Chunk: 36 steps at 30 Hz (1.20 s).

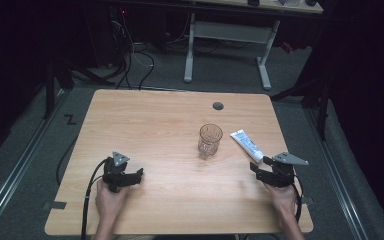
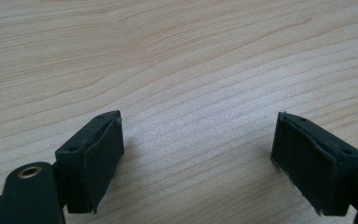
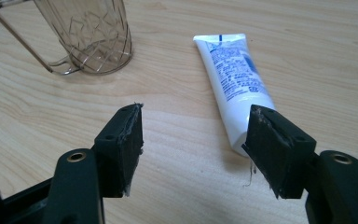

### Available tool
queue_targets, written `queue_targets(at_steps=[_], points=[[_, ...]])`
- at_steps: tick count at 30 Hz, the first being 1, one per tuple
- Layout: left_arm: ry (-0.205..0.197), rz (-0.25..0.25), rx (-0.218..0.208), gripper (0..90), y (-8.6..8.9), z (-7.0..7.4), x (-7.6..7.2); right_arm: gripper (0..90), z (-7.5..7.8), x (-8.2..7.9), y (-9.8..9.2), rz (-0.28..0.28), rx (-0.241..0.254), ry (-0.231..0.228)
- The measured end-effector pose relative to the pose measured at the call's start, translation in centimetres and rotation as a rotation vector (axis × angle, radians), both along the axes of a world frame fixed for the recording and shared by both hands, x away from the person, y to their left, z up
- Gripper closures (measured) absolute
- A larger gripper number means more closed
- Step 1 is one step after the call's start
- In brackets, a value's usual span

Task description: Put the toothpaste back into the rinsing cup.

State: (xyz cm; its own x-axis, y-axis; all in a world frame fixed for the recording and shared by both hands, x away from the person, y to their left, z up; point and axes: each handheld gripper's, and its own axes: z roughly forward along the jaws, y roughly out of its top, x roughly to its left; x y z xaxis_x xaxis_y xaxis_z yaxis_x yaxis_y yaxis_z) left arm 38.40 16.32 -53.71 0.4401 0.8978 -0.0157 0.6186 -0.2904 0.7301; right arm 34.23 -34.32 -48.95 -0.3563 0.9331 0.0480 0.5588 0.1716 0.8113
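A clear glass mug (image 1: 210, 141) with a cut diamond pattern and a thin handle stands upright and empty on the pale wood-grain table (image 1: 150, 120), a little right of the table's middle. Just right of the mug, apart from it, lies a white toothpaste tube (image 1: 246, 145) with blue print, flat on the wood, soft-sided and tapering from a wide crimped end to a rounded cap end; the crimped end lies level with the mug and the cap end points toward the person's edge of the table. Nearer that edge than the mug and to its right, the right gripper (image 1: 261, 169) is held low in the person's right hand (image 1: 283, 199), aimed at the tube; in the right gripper view (image 3: 193, 135) its black padded jaws stand wide apart, holding nothing, with the tube's cap end just beside the right-hand pad. Well left of the mug, the left gripper (image 1: 132, 176) sits close over bare wood in the left hand (image 1: 109, 200), its jaws also spread wide and empty in the left gripper view (image 2: 198, 140).
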Motion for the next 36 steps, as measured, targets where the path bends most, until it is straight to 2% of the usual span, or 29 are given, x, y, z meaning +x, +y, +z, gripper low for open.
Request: queue_targets(at_steps=[13, 21, 36], points=[[0.0, 0.0, 0.0, 16.8, 0.0, 0.0, 0.0, 41.5, 1.0, 1.4, -0.5, -0.026, 0.004, -0.016], [0.0, 0.0, 0.0, 16.8, 0.0, 0.0, 0.0, 41.4, 1.3, 2.4, -0.4, -0.025, -0.002, 0.003], [0.0, 0.0, 0.0, 16.8, 0.0, 0.0, 0.0, 39.9, 1.9, 4.2, -0.5, -0.023, -0.008, 0.011]])
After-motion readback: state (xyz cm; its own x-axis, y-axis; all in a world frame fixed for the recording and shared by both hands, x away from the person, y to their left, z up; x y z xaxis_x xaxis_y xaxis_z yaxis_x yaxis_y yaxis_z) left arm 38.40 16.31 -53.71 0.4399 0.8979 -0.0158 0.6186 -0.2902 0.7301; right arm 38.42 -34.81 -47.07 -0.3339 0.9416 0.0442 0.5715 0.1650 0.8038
